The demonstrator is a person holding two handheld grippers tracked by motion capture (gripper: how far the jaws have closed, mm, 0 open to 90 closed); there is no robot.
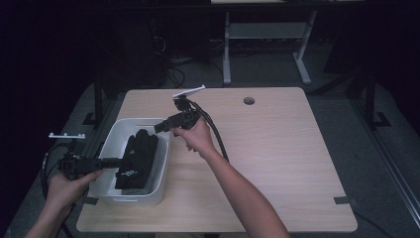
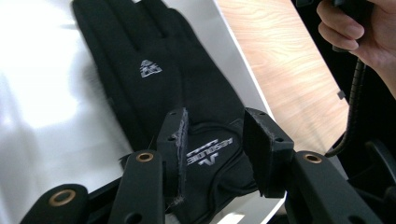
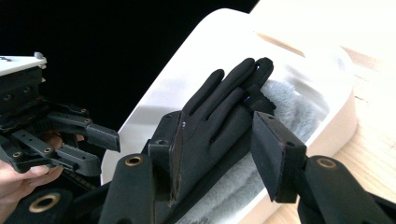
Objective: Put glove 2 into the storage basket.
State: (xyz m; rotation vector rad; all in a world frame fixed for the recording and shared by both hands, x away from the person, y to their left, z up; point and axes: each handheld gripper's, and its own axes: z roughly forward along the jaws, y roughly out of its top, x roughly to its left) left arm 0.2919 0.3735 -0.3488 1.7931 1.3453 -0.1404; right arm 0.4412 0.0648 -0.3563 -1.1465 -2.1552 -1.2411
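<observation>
A black glove (image 1: 137, 158) is lying flat inside the white bin (image 1: 111, 144), which is standing at the left part of the wooden table (image 1: 277, 163), near the front edge. In the right gripper view a second, grey fleecy item (image 3: 285, 112) is lying under the glove – prob. a lining or another glove, I cannot tell which. The left gripper (image 1: 115, 162) is hovering at the cuff end of the glove, coming in over the left wall of the bin, and its jaws are standing apart; in the left gripper view (image 2: 212, 151) the cuff with the white logo is showing between the pads but the pads are not pressing on it. The right gripper (image 1: 159, 127) is hanging over the far right corner of the bin, above the finger end, and its jaws are also spread, w/ nothing pinched between them (image 3: 217, 154). Both tools are sitting at opposite ends of the glove – I am judging this is because a limp glove is best handled at cuff and fingers together, so it is lying straight and flat in the bin. Neither gripper is carrying anything.
</observation>
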